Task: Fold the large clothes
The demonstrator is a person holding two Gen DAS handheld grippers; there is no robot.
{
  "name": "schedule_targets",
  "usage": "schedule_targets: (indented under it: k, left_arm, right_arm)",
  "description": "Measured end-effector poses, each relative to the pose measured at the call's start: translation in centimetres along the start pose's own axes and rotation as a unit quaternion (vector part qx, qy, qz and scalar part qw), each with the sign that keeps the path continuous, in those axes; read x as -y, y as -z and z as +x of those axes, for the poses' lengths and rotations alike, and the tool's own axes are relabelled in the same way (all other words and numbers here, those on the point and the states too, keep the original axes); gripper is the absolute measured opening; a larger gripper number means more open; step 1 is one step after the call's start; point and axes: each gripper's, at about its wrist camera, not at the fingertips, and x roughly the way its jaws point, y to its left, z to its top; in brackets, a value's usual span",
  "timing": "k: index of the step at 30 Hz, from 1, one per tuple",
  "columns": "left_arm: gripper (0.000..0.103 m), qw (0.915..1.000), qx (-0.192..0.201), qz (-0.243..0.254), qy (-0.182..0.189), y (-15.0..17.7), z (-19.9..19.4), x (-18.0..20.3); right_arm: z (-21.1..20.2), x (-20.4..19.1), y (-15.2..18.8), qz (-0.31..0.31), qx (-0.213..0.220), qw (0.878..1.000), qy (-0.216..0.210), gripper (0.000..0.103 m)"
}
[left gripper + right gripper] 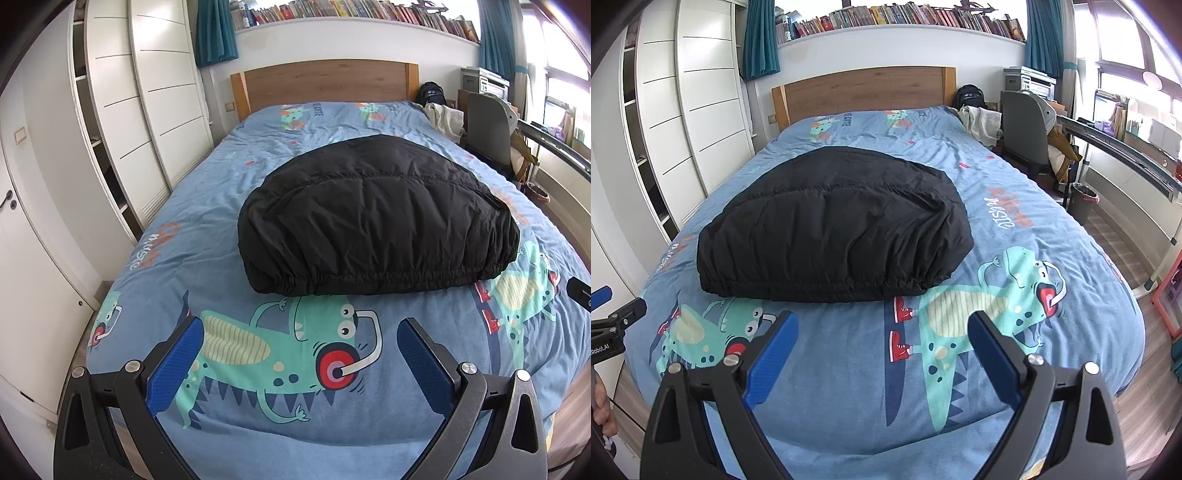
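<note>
left gripper [300, 349]: jaws spread wide, nothing between the blue pads, holding nothing; hangs over the foot end of the bed, short of the jacket's near hem.
right gripper [882, 345]: jaws likewise wide apart, empty; also short of the jacket's near hem, off toward its right corner.
black jacket [376, 218]: puffy, folded into a compact bundle, elastic gathered hem facing the grippers; lies flat on the bedspread, neither gripper touching it.
bedspread [207, 192]: blue with green cartoon monsters; jacket sits on its middle, closer to the foot end than to the headboard.
headboard [325, 83]: wood, well beyond the jacket's far edge.
wardrobe [147, 110]: white sliding doors, left of the jacket, past the bed edge.
chair [1023, 129]: grey, right of the jacket and further back, beside the bed.
bookshelf [905, 18]: row of books high on the wall, above the headboard.
hand [602, 406]: person's fingers at the far left edge of the right wrist view, under the other gripper's body.
</note>
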Motion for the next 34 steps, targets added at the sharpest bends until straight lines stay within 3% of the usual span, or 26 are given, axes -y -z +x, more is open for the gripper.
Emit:
schedule_targets:
  k: [34]
  left_arm:
    - [0.103,0.9999,-0.007,-0.007,0.008,0.6,0.5,-0.6]
  right_arm:
    - [-0.1,1.3,0.9,-0.001,-0.002,1.000,0.008,0.093]
